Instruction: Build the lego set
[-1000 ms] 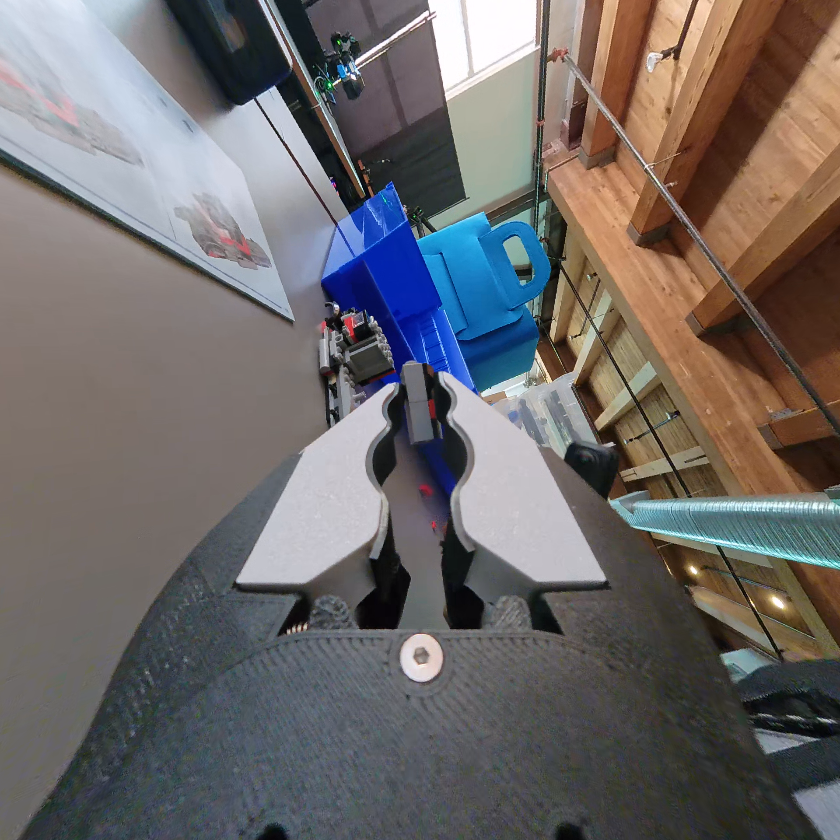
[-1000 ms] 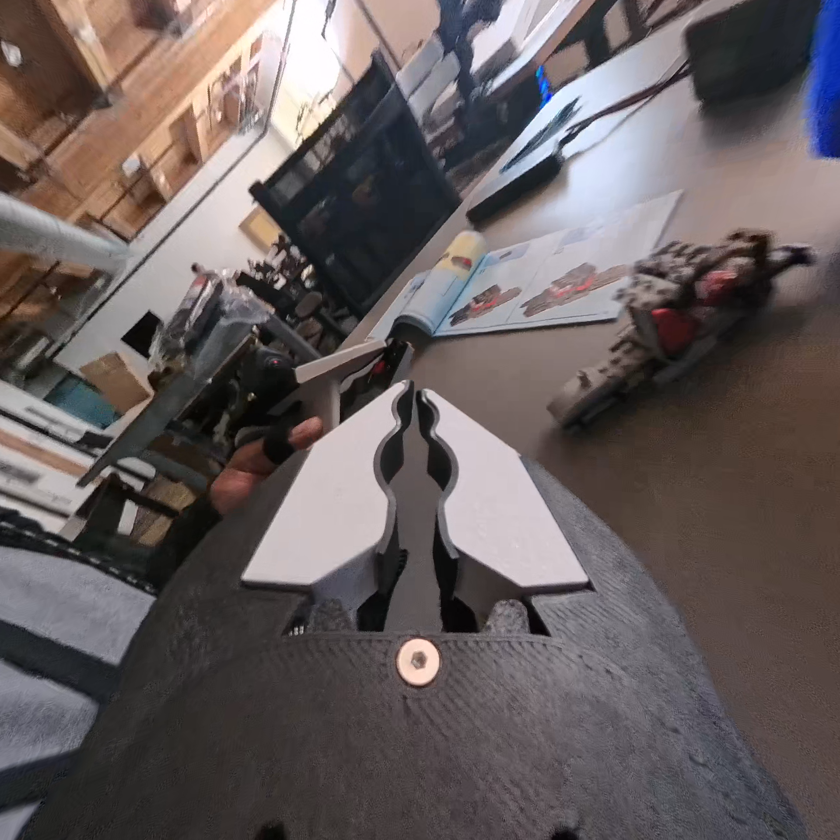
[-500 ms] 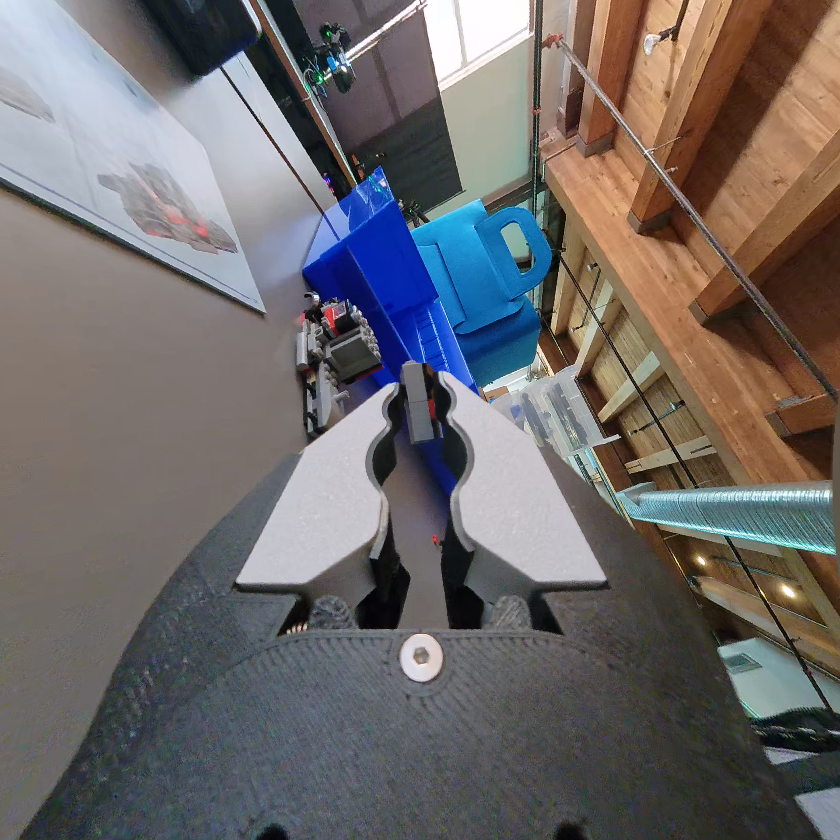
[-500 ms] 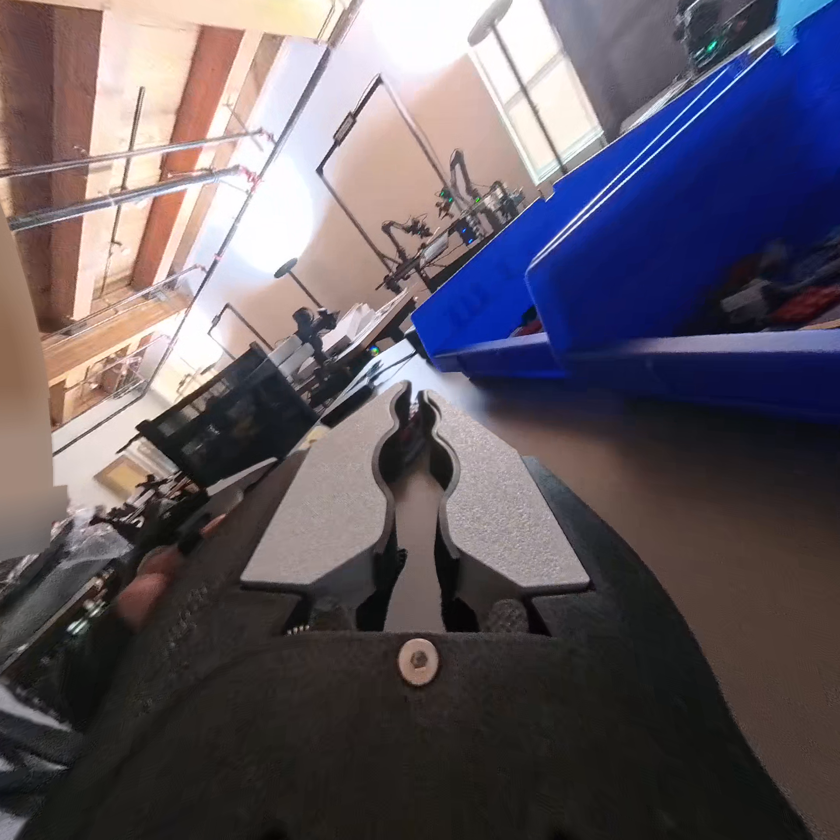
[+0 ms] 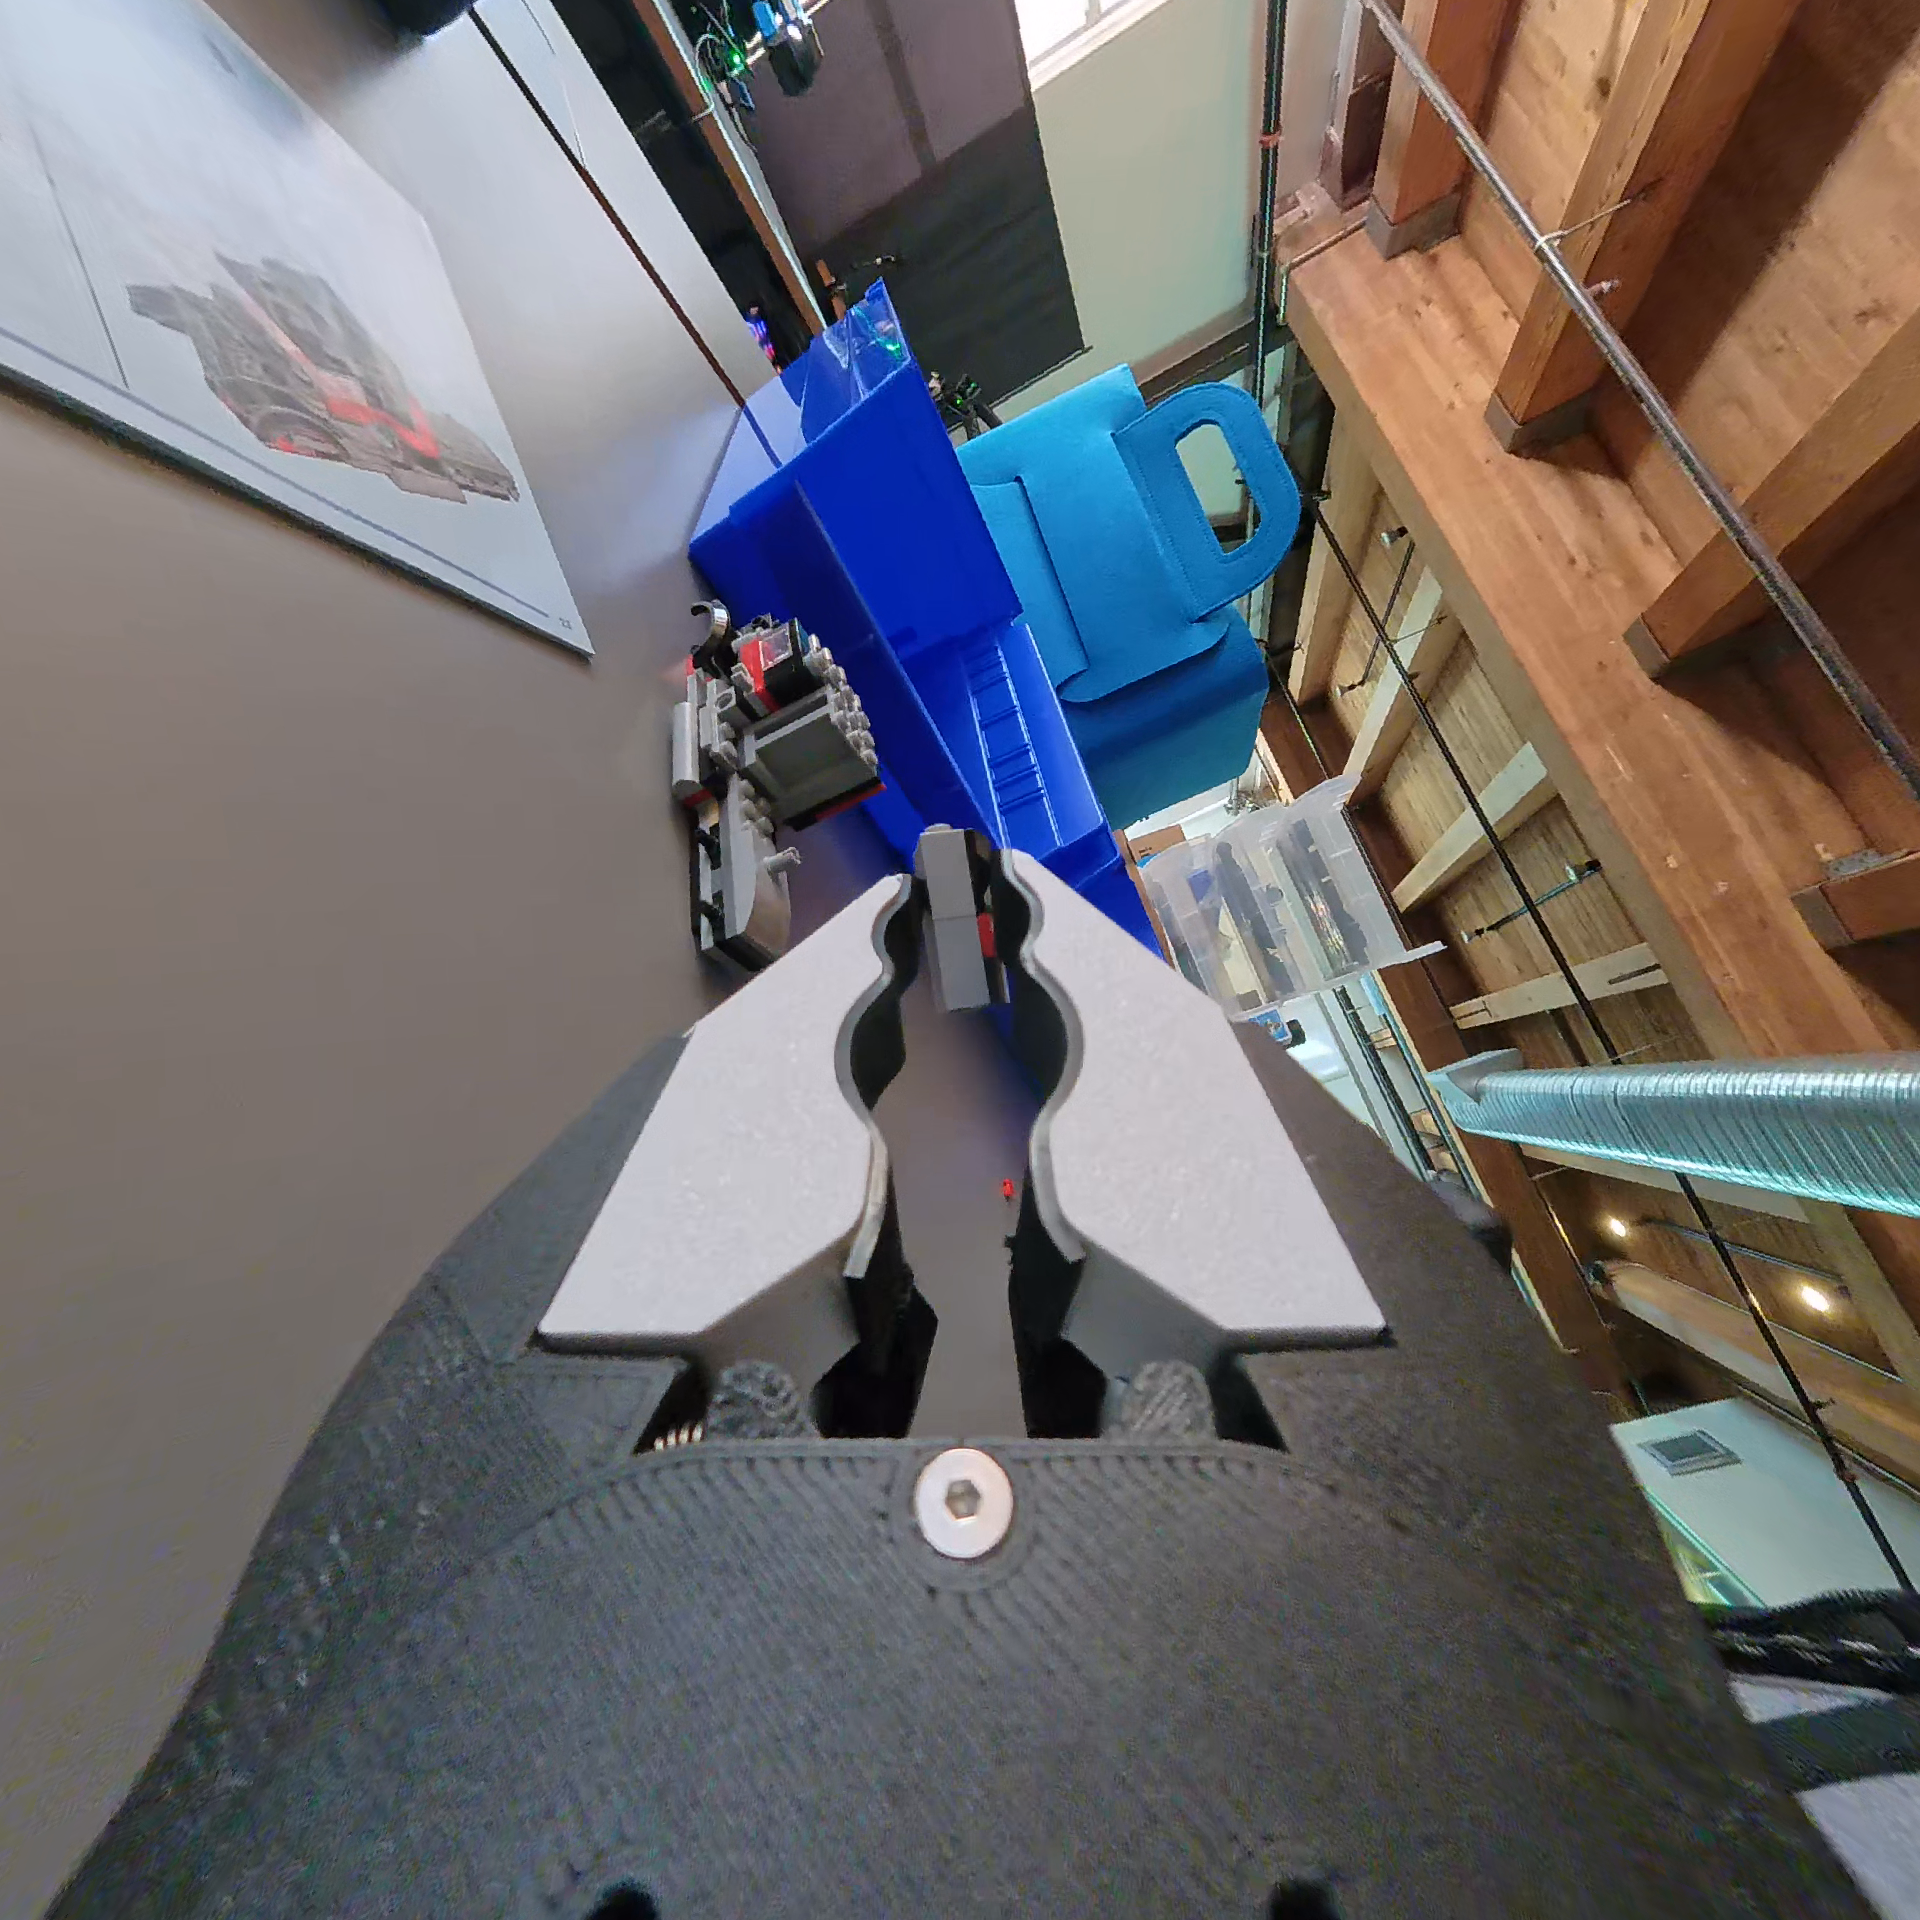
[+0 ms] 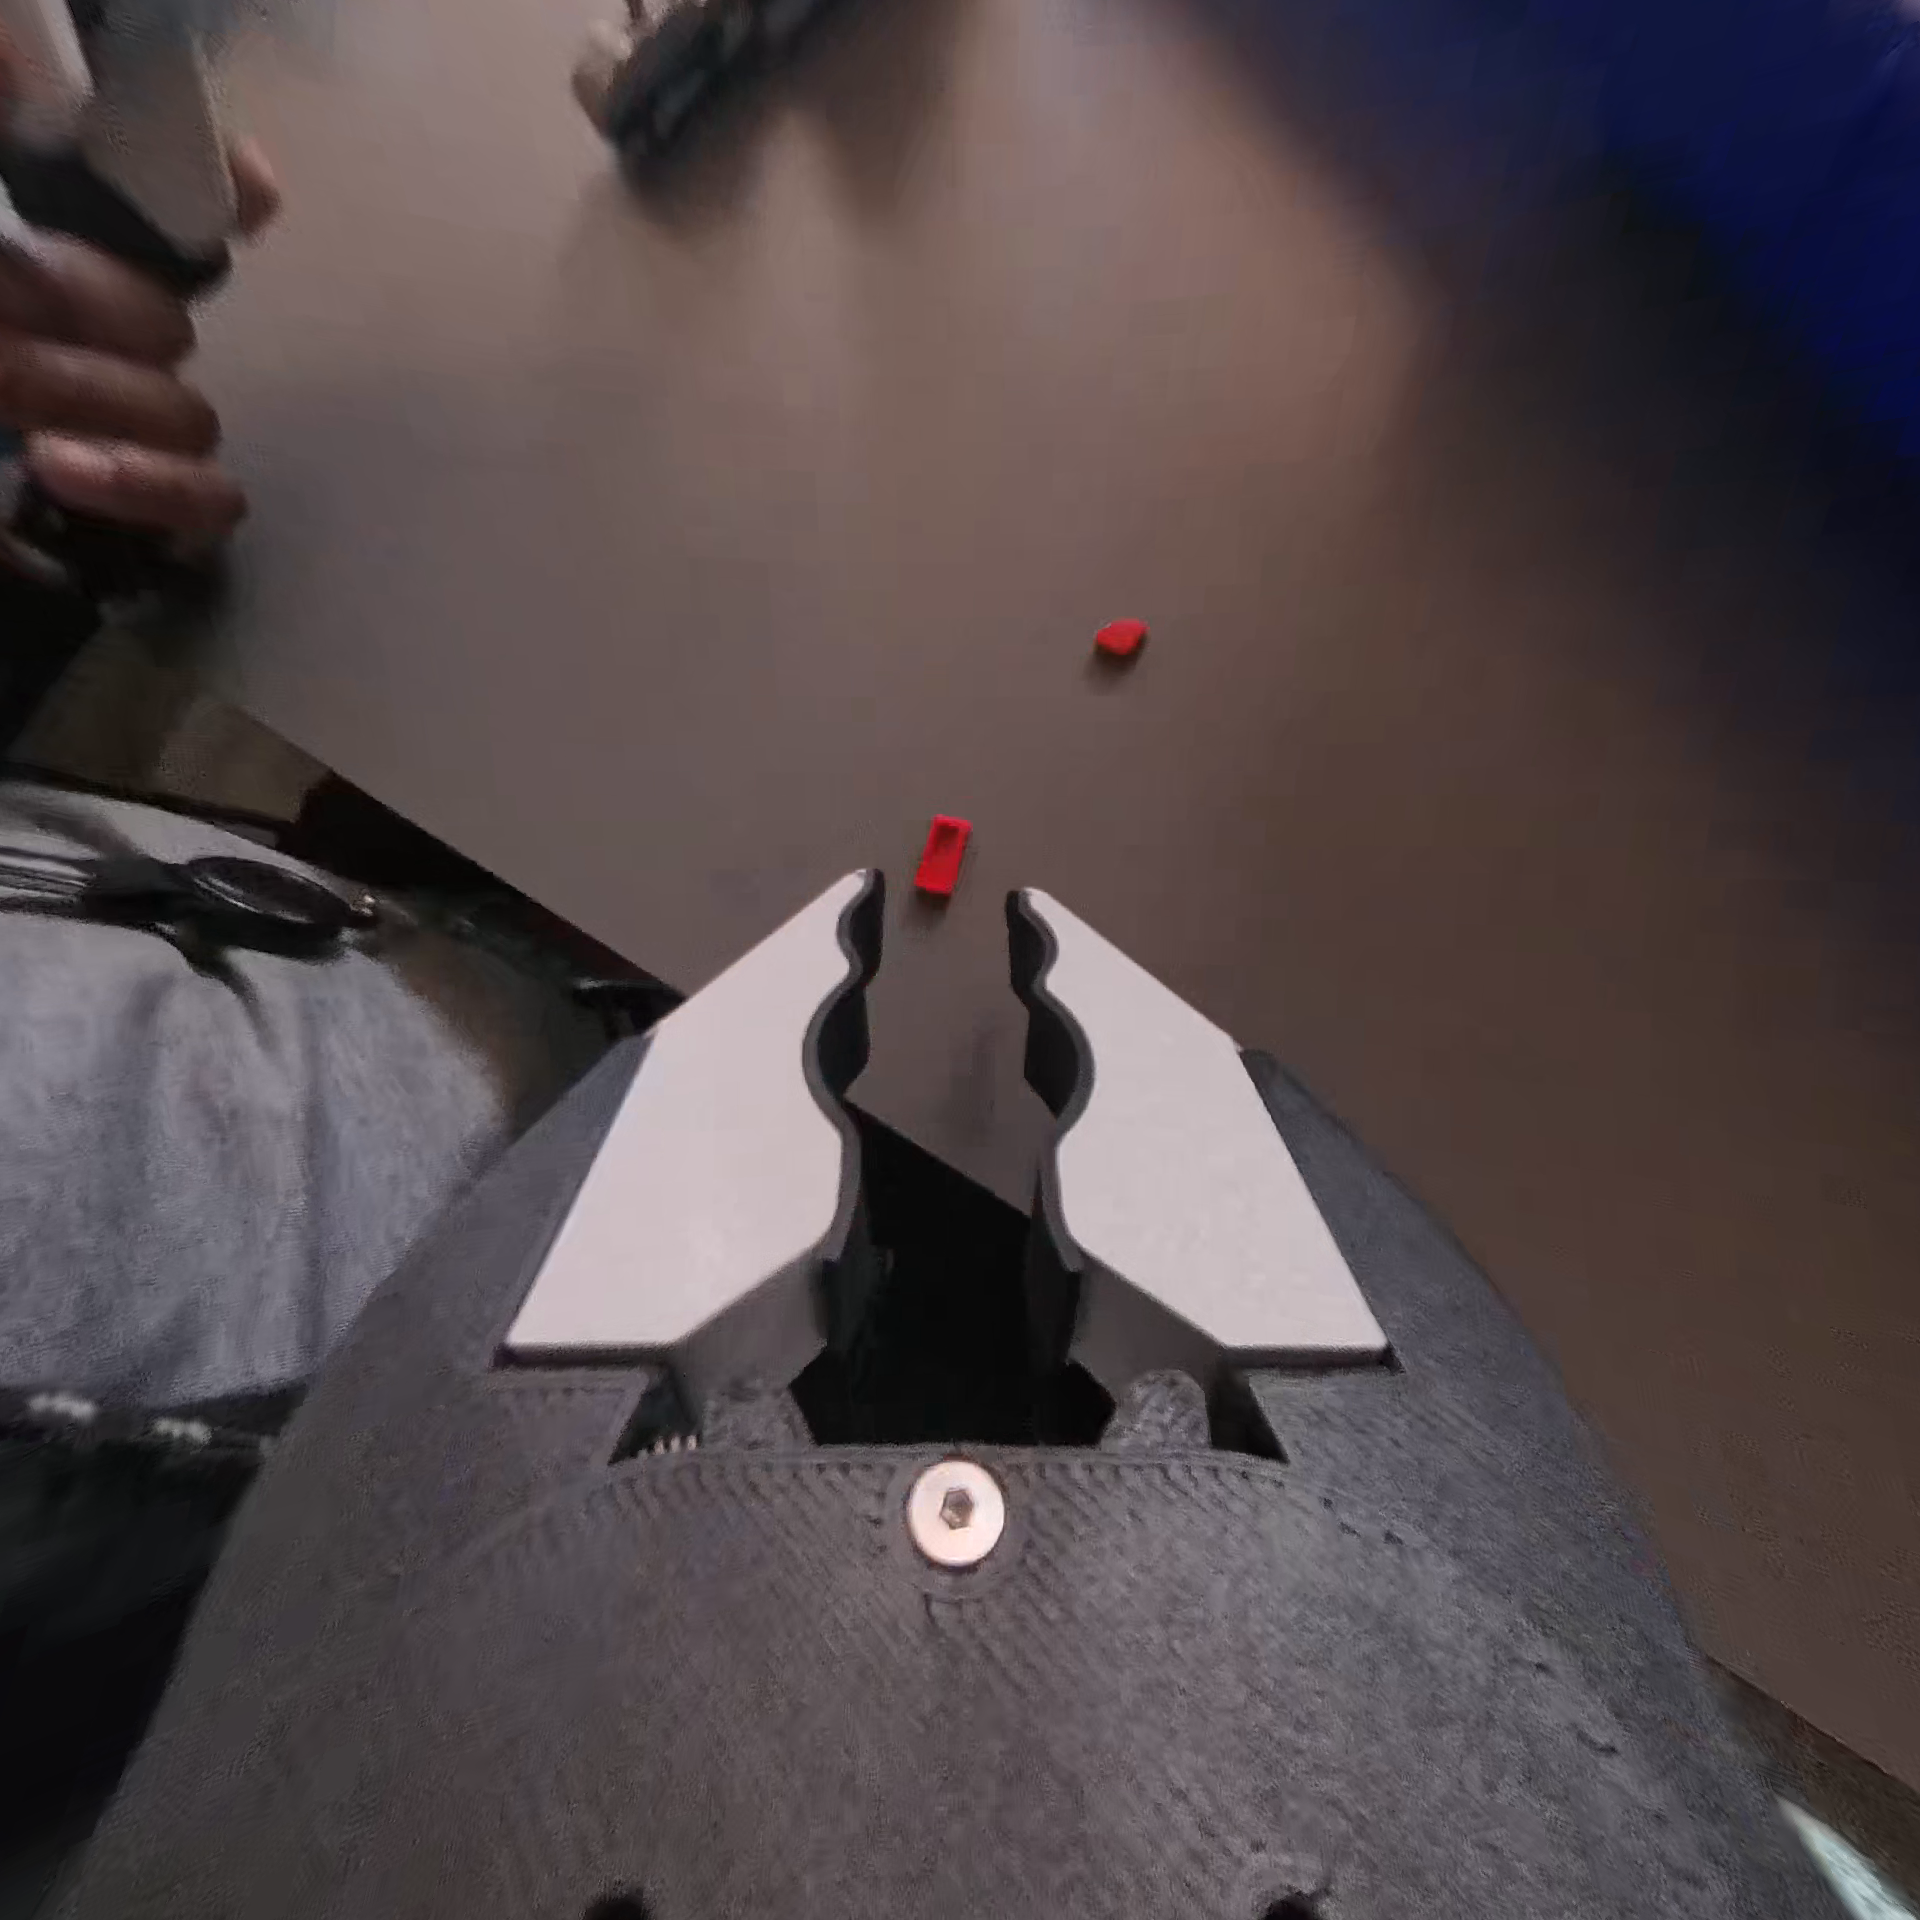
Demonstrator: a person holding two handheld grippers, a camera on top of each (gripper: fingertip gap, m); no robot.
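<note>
My left gripper [image 5: 958, 906] is shut on a small grey lego piece [image 5: 952, 923] with a red part, held above the brown table [image 5: 312, 935]. Beyond it the grey, black and red lego model [image 5: 769, 769] lies on the table beside the blue bins. My right gripper [image 6: 943, 896] is open and points down at the table [image 6: 935, 416]. A small red lego brick [image 6: 943, 854] lies just past its fingertips. A second red piece [image 6: 1120, 637] lies farther ahead to the right. The model is a blur at the top of the right wrist view [image 6: 686, 73].
The open instruction booklet [image 5: 260, 343] lies on the table at the left. Two dark blue bins [image 5: 883, 582] and a light blue bag [image 5: 1132, 582] stand behind the model. A person's hand [image 6: 94, 364] holds the other gripper at the left. The table's near edge [image 6: 468, 852] runs below my right gripper. About 25 centimeters separates my left fingertips from my right.
My right gripper has swung down from the blue bins to the table and has opened over the red brick. My left gripper has shifted slightly, still holding the grey piece.
</note>
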